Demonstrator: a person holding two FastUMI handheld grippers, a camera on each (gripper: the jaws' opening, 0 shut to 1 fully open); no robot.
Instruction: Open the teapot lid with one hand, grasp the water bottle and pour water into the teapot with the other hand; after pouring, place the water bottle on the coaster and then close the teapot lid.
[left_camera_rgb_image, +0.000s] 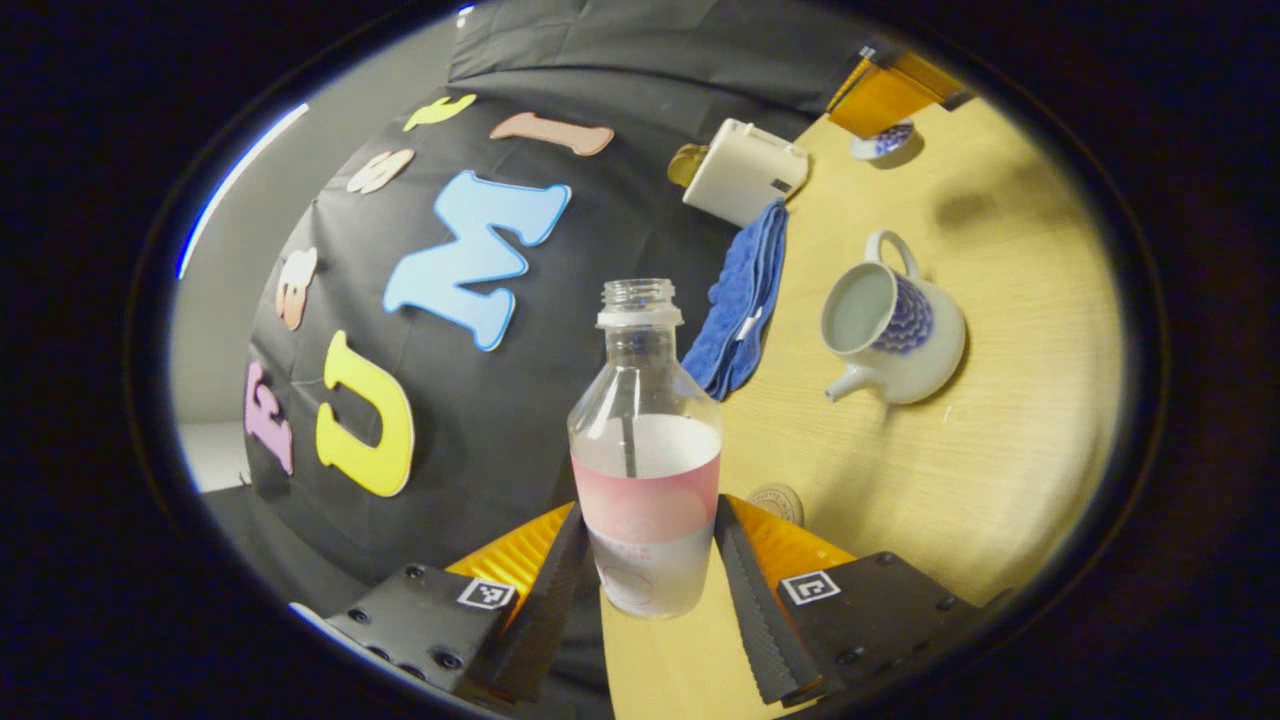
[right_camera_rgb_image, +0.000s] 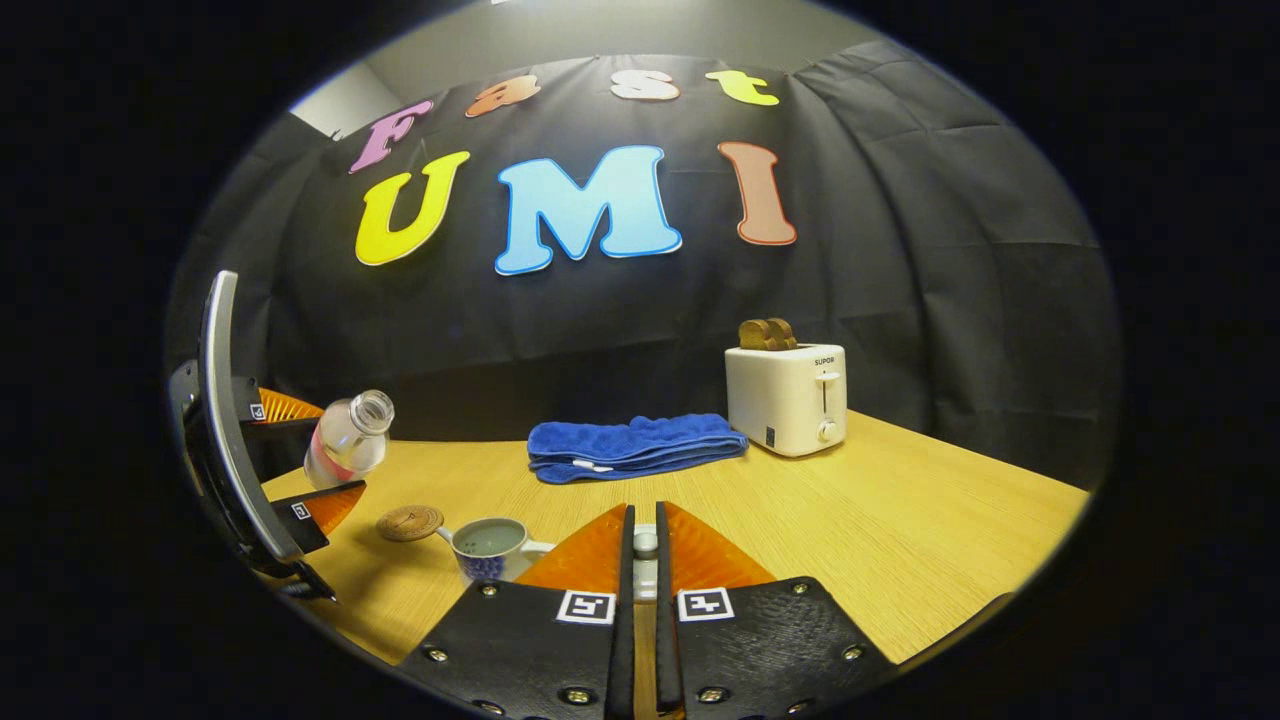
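With the lid (right_camera_rgb_image: 646, 545) pinched in the right gripper (right_camera_rgb_image: 645, 560) and the teapot (left_camera_rgb_image: 893, 335) watered, the left gripper (left_camera_rgb_image: 648, 560), clamping the bottle (left_camera_rgb_image: 645, 450), has the coaster (left_camera_rgb_image: 778, 500) ahead.

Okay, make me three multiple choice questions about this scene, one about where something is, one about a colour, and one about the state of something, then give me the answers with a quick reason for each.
1. Where does the blue towel lie?
A. On the table beside the toaster
B. Inside the teapot
C. Under the coaster

2. What colour is the pattern on the teapot?
A. Red
B. Blue
C. Green

3. What state is the water bottle in?
A. Capped and lying on the table
B. Standing on the coaster
C. Uncapped and held between the left gripper fingers

Answers:
1 A: the right gripper view shows the folded towel on the table next to the toaster.
2 B: a blue pattern covers the teapot's side.
3 C: the bottle's neck is open and both fingers press on its sides, while the coaster sits bare.
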